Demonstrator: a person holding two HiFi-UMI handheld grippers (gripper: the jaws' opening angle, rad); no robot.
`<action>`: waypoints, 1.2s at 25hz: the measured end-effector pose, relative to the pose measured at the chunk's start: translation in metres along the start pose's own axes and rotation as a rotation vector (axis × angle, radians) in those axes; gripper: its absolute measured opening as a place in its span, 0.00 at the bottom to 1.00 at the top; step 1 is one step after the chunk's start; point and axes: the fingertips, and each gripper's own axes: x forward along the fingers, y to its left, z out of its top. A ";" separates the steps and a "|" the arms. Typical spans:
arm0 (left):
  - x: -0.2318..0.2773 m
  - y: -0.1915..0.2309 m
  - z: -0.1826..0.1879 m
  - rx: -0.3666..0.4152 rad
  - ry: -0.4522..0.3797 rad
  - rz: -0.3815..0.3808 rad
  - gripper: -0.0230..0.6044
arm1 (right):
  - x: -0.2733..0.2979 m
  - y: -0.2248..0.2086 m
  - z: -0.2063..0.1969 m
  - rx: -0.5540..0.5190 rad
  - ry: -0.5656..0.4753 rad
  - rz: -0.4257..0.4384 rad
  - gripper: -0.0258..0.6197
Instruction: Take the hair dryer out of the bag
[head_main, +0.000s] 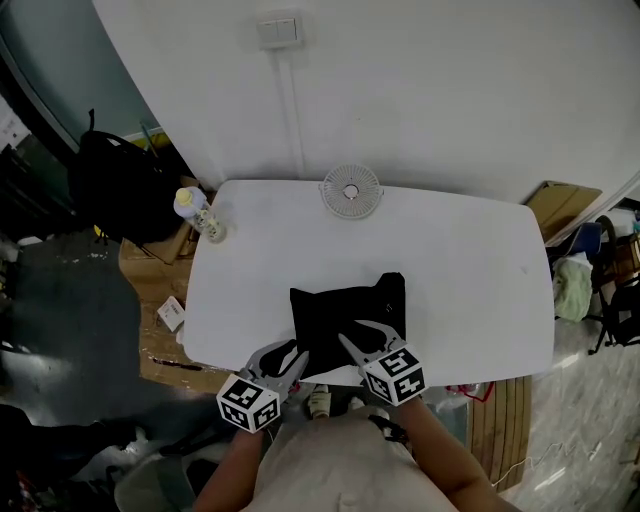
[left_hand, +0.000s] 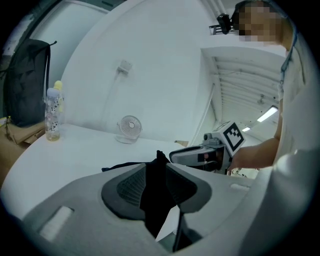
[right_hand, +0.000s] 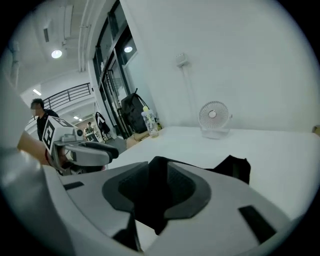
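White wall (head_main: 430, 90) backed a white table (head_main: 470, 250), and a black bag (head_main: 345, 312) lay flat on it at the near edge. The left gripper (left_hand: 157, 186) had its jaws nearly together, pinching a fold of the bag's cloth that stood up between the pads and hung down behind them. The right gripper (right_hand: 156, 192) held the same way, its jaws closed on another bunch of the black cloth, with the rest of the bag spreading out ahead of them and to their right. Each gripper showed just beside the other, left one at the bag's near left corner, right one over its near edge. Far beyond both sets of jaws a small white fan (head_main: 351, 191) stood against the wall. Well off to the left of the left jaws a clear bottle (head_main: 202, 214) stood at the table's corner, with a black backpack (head_main: 120, 185) past it on the floor. No view showed the hair dryer itself.
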 end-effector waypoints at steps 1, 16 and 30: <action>0.002 -0.001 -0.001 0.003 0.005 -0.006 0.21 | -0.009 -0.009 0.001 0.008 -0.011 -0.020 0.17; 0.019 0.017 -0.009 0.039 0.100 -0.050 0.25 | -0.066 -0.096 -0.012 -0.206 0.110 -0.187 0.08; 0.062 0.046 -0.069 -0.049 0.323 0.172 0.44 | -0.030 -0.138 -0.044 -0.292 0.303 -0.036 0.27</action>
